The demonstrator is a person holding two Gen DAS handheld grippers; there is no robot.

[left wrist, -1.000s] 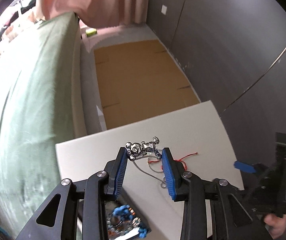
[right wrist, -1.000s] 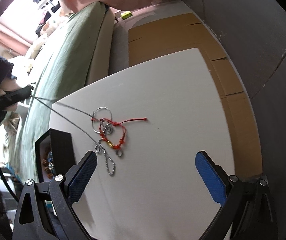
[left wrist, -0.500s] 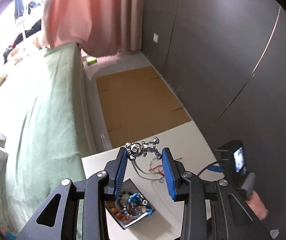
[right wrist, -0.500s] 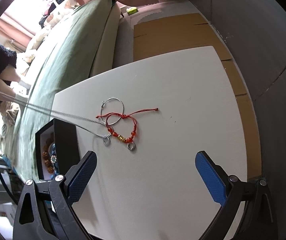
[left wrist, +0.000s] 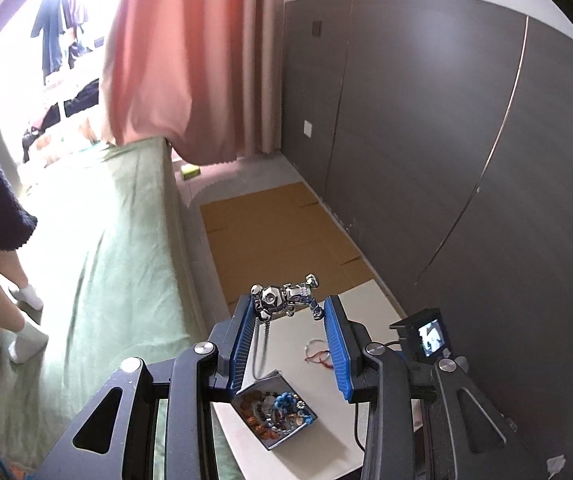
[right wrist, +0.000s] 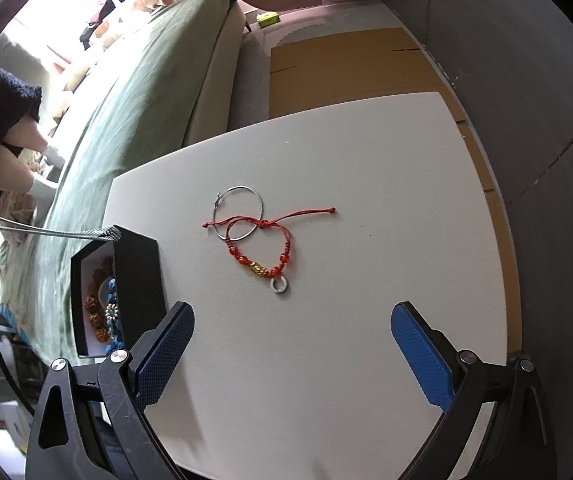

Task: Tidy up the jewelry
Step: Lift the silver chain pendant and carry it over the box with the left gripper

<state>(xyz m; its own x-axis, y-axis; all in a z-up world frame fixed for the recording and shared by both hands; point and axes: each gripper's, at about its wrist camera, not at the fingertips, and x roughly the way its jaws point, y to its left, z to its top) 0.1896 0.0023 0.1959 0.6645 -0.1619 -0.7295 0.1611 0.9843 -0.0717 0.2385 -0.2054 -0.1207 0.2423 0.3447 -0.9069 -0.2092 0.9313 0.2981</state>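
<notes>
White tabletop beside a green-covered bed, grey panelled wall behind, brown cardboard on the floor beyond the table's far edge.

Left gripper: blue pads pinch a chrome bear-shaped pendant by its sides, high above the table. Its silver chain hangs straight down from the pendant, lower end reaching to the jewelry box. In the right wrist view the same chain comes in taut from the left edge, its tail just over the box's far corner.

Right gripper: jaws spread wide, nothing between them, poised above the table on the near side of the loose pieces.

Jewelry box, black outside, pale lining, sits at the table's left edge. Already inside: brown beaded pieces, blue beads, a small silver flower-like item. Judged as sorted.

Left on the tabletop, right of the box and well apart from it:
- red cord bracelet with red and gold beads
- small silver ring touching the bracelet's near end
- thin silver hoop overlapped by the bracelet's cord on the far side

Progress estimate: past the midpoint. Pendant necklace is lifted clear and apparently bound for the box, not yet in. Three pieces wait; cord and hoop overlap, so they may come up together. A person's dark sleeve shows at the left of both views.
</notes>
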